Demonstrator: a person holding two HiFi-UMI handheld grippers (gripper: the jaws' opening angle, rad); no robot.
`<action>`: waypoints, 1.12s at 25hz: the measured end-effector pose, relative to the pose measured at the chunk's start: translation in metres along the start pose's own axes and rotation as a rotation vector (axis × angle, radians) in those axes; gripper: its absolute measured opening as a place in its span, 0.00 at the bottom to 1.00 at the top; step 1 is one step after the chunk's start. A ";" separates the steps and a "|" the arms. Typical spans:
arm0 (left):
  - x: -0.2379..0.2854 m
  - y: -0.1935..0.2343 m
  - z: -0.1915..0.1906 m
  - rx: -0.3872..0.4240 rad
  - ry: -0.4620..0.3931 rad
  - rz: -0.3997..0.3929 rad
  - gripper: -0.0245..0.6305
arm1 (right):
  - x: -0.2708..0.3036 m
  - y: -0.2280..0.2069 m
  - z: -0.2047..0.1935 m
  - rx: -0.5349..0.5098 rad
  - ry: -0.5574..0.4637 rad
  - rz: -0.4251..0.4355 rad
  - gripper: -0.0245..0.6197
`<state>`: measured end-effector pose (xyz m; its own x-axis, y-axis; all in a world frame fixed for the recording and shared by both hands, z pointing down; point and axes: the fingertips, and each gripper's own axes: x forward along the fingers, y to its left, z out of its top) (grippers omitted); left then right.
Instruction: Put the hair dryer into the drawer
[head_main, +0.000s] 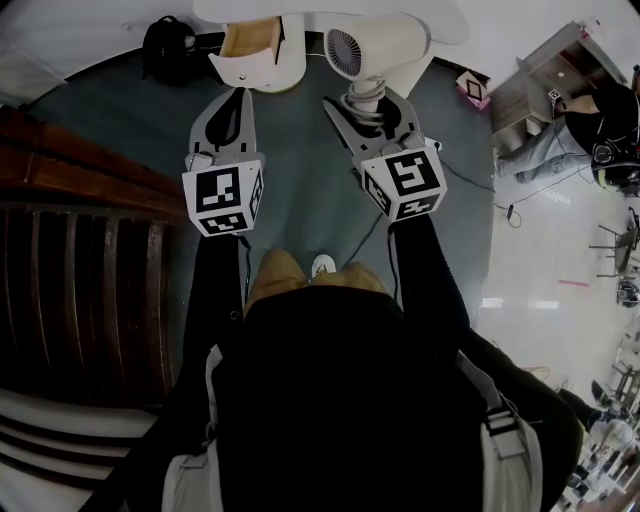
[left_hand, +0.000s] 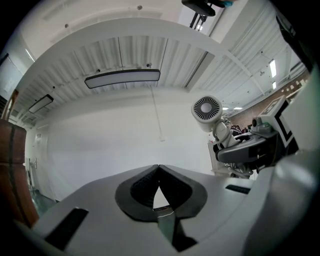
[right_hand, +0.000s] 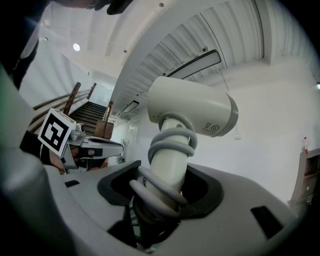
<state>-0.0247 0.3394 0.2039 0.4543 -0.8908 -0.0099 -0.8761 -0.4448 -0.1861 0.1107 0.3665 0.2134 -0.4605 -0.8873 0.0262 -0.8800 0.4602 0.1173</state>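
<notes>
Dryer is held in the right gripper, jaws wide and clamped on the handle, barrel clear of the tips. The cord is wound round the handle, and its coils lie between the pads and the handle. The left gripper has its jaws together and carries nothing. It sits beside the right one, just short of the drawer, which appears pulled open with the dryer to its right.

Risks noted:
- The grip bears partly on cord coils rather than bare handle, so the dryer could twist or slide when tilted.
- The barrel is the heavy end and is unsupported, so it may swing on the way over.
- The drawer looks small for the dryer, so the barrel may catch the rim.
- A loosened coil could hang over the drawer front and stop it closing.
- Nothing steadies the drawer, so a knock may push it in.
</notes>
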 end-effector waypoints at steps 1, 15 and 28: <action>-0.001 0.001 -0.001 0.002 0.000 0.001 0.06 | 0.000 -0.001 0.000 0.002 -0.003 -0.003 0.42; 0.038 0.059 -0.034 -0.014 0.031 0.016 0.06 | 0.067 -0.008 -0.016 0.014 0.027 -0.016 0.42; 0.147 0.184 -0.061 -0.005 0.031 -0.004 0.06 | 0.232 -0.026 -0.024 0.031 0.064 -0.036 0.42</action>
<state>-0.1294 0.1206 0.2283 0.4529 -0.8913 0.0218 -0.8749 -0.4490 -0.1816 0.0299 0.1481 0.2400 -0.4213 -0.9028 0.0865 -0.8993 0.4282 0.0890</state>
